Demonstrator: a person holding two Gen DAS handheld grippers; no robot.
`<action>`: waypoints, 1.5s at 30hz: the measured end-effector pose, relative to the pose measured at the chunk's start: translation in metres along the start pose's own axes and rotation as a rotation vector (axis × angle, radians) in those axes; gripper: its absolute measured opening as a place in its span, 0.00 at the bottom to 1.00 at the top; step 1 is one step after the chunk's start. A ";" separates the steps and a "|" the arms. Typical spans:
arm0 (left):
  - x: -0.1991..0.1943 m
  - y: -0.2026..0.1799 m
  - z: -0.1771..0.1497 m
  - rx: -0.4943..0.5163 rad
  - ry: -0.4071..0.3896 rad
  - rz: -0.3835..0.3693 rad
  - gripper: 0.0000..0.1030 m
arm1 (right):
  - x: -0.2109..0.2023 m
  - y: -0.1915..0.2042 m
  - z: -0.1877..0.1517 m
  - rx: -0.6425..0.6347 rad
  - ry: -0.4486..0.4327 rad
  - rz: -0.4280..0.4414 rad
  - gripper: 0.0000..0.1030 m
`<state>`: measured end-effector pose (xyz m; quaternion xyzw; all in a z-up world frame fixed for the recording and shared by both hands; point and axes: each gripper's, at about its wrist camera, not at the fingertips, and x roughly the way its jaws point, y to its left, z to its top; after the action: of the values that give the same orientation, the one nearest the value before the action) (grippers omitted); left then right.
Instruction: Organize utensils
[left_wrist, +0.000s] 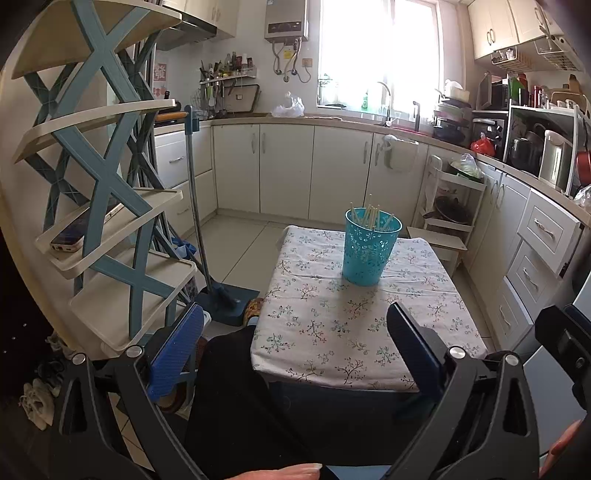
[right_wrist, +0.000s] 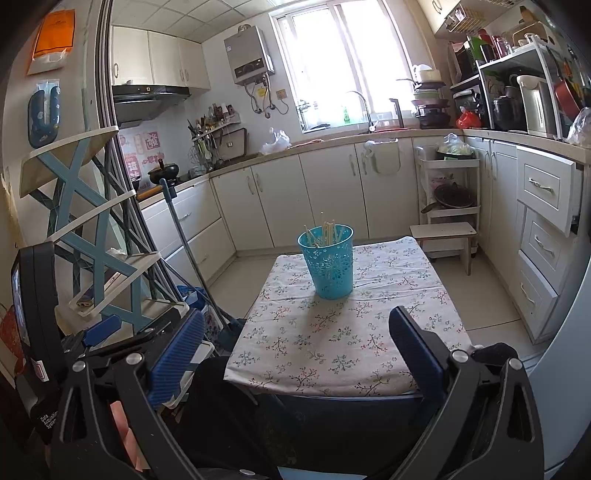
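A teal perforated cup (left_wrist: 370, 249) stands upright on a small table with a floral cloth (left_wrist: 332, 332). Several pale chopsticks (left_wrist: 371, 214) stand inside it. The cup (right_wrist: 328, 260) and its chopsticks (right_wrist: 325, 232) also show in the right wrist view, on the same cloth (right_wrist: 332, 350). My left gripper (left_wrist: 295, 321) is open and empty, held back over the table's near edge. My right gripper (right_wrist: 297, 325) is open and empty, also short of the cup. The left gripper's body shows at the left edge of the right wrist view (right_wrist: 103, 328).
A blue and cream shelf rack (left_wrist: 107, 206) stands left of the table, with a phone (left_wrist: 79, 230) on one shelf. A broom and dustpan (left_wrist: 218, 288) lean beside it. Cabinets and drawers (right_wrist: 543, 236) line the back and right. A small stool (right_wrist: 443, 236) stands beyond the table.
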<state>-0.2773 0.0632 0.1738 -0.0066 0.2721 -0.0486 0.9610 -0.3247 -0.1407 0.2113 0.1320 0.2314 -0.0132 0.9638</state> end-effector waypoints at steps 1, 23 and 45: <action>0.000 0.000 0.000 0.000 0.000 0.000 0.92 | 0.000 0.000 0.000 0.000 0.001 -0.001 0.93; 0.002 0.001 0.000 0.001 0.007 -0.003 0.92 | 0.004 0.004 -0.002 -0.008 0.015 0.005 0.93; 0.002 0.000 -0.002 0.001 0.009 -0.002 0.92 | 0.007 0.007 -0.004 -0.008 0.021 0.007 0.93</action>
<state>-0.2765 0.0631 0.1710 -0.0060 0.2763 -0.0499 0.9598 -0.3199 -0.1330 0.2067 0.1292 0.2410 -0.0077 0.9619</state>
